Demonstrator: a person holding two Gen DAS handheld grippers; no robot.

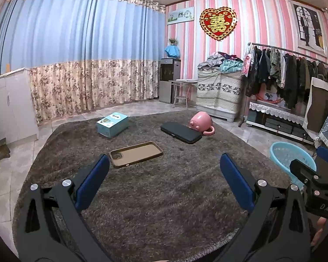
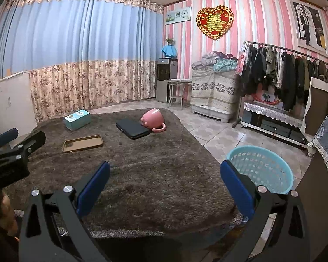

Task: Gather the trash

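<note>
We hold the left gripper [image 1: 164,174] above the shaggy brown rug [image 1: 164,207] with its blue pads spread wide and nothing between them. Ahead of it and to its left lies a teal box [image 1: 112,124]. Directly ahead, just beyond the left finger, a brown phone case [image 1: 136,154] lies flat, inner side up. Farther ahead and to the right, a black flat case [image 1: 181,132] rests on the rug, with a pink mug [image 1: 201,123] tipped on its side touching its far end.

We hold the right gripper [image 2: 165,175] likewise fully parted and empty, over the rug's near right part. A light blue perforated basket [image 2: 260,166] stands on the tiled floor [image 2: 218,135] just beyond its right finger, beside the rug's edge.
</note>
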